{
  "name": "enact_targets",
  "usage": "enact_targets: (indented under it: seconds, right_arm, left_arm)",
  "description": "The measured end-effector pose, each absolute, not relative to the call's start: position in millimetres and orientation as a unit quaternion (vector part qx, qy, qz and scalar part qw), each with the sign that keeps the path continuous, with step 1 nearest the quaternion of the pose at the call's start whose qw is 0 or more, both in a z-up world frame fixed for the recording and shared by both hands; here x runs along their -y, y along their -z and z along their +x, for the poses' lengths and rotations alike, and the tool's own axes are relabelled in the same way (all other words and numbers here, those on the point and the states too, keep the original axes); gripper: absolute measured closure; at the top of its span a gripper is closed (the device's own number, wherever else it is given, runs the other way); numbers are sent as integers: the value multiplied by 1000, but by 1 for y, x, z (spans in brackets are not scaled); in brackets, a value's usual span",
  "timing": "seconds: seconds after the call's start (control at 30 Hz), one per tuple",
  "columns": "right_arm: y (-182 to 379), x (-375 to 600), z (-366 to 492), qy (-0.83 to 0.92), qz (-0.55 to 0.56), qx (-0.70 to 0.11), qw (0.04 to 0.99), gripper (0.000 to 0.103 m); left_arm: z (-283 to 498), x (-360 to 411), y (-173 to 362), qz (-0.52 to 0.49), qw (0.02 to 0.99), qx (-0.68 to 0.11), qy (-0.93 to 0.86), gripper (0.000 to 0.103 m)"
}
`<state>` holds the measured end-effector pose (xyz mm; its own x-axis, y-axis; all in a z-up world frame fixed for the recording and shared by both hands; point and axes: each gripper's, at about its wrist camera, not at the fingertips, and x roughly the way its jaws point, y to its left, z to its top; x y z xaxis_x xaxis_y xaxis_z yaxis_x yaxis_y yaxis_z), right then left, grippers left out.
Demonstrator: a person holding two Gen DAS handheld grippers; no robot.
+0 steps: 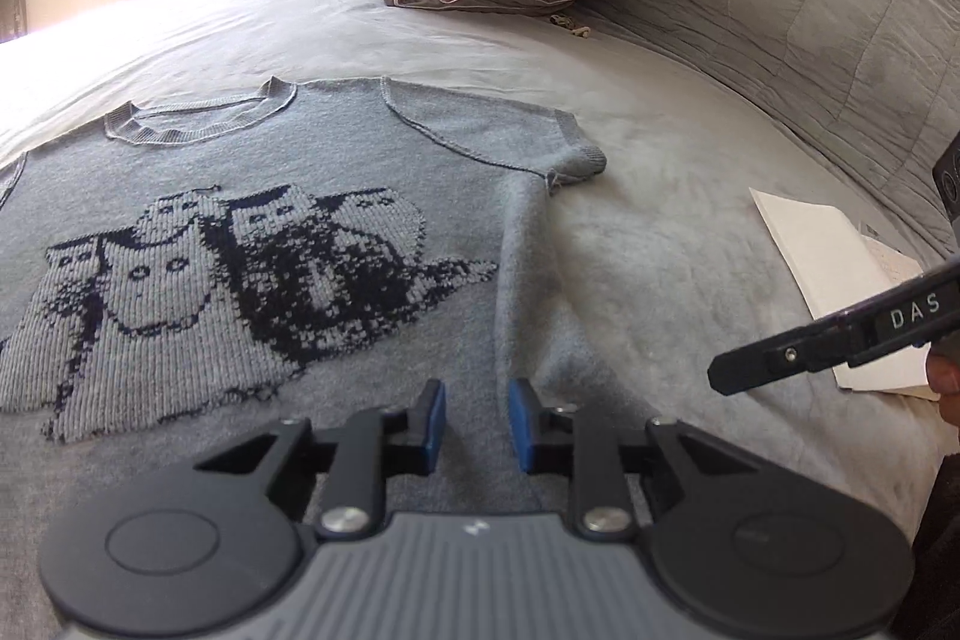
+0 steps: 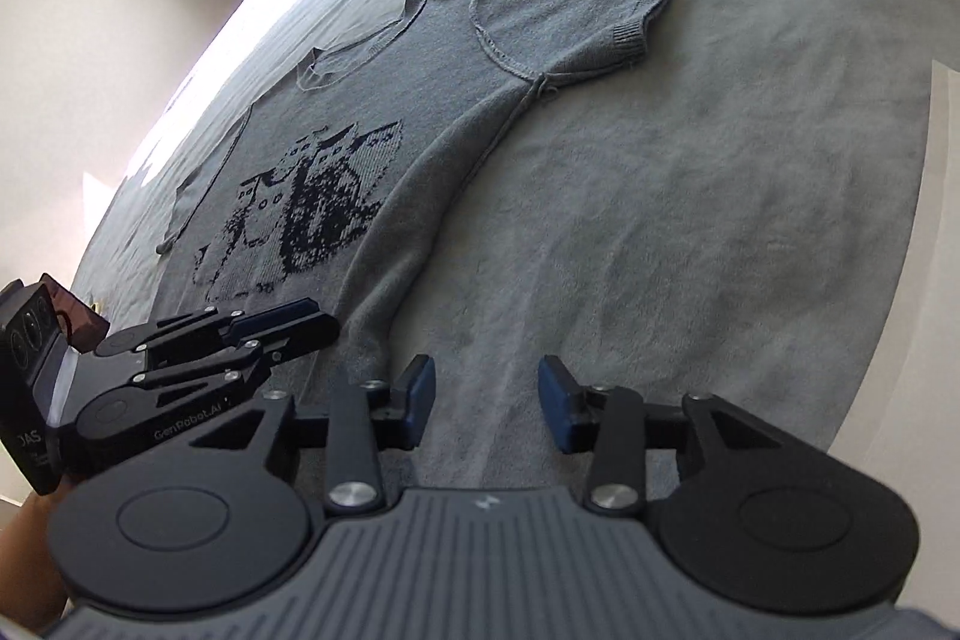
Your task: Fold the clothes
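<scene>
Both grippers [image 1: 477, 424] [image 2: 486, 403] are hovering open and empty over the sweater's [image 1: 252, 232] near hem, needing even corner grips.

Left tongs [image 1: 477, 424] pointing forward and downward, blue pads [image 1: 433, 421] standing a narrow gap apart, gripping nothing. Right tongs [image 2: 486, 403] angling downward likewise, blue pads [image 2: 555, 403] parted wider, nothing between them. Right tongs [image 1: 729, 379] showing in the left wrist view as one dark finger reaching in from the right edge. Left tongs [image 2: 318, 325] lying to the left in the right wrist view, fingers nearly together.
</scene>
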<state>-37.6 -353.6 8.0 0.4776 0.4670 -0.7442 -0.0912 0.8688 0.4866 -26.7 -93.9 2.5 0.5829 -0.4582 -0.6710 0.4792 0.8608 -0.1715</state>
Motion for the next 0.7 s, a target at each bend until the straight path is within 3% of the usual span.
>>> enact_targets:
  seconds: [0.4, 0.5, 0.57, 0.7]
  right_arm:
    - [-3, 327, -112, -163, 209, -485, 833, 61]
    - [0, 325, -123, -163, 219, -485, 831, 74]
    - [0, 325, -130, -161, 221, -481, 833, 92]
    - [-12, 324, -147, -159, 223, -452, 849, 95]
  left_arm:
    - [-74, 64, -28, -56, 890, -351, 287, 79]
    - [-84, 66, -33, -49, 890, -346, 293, 79]
    - [-89, 66, -35, -43, 889, -345, 297, 79]
    - [-99, 64, -34, -32, 888, -348, 300, 79]
